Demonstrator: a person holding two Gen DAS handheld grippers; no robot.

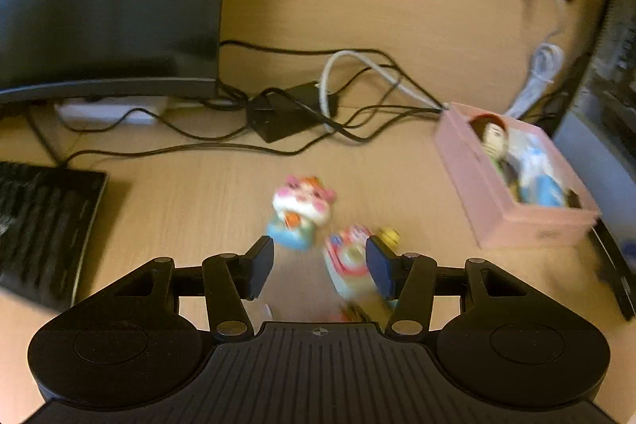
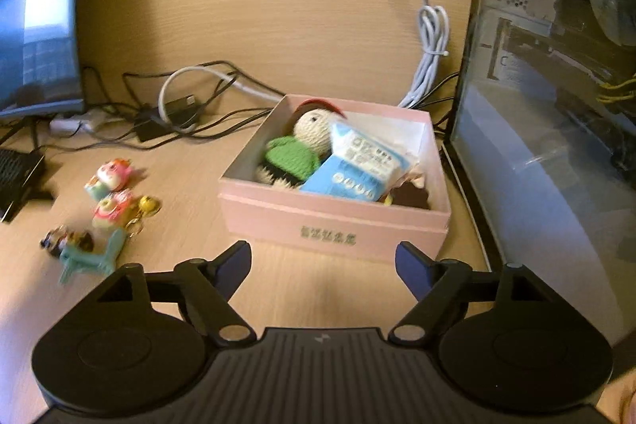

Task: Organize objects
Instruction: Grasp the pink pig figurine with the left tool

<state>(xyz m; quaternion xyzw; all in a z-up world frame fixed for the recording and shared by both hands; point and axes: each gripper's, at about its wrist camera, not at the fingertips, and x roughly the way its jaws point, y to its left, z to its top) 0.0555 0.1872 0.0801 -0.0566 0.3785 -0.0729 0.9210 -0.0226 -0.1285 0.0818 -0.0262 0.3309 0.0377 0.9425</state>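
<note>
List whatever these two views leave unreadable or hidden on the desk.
- Two pink figurines ahead of the left tongs: motion blur wipes out detail in the left wrist view.
- Lettering on the pink box: too small and soft in the right wrist view.
- Brown item in the box corner: half hidden by the blue carton.
- Teal toy: blurred in the right wrist view.

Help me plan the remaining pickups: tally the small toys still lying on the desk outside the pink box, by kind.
Pink-and-white charm figures: 2
Yellow bell charm: 1
Teal toy figure: 1
Dark small figure: 1
Total: 5
</note>
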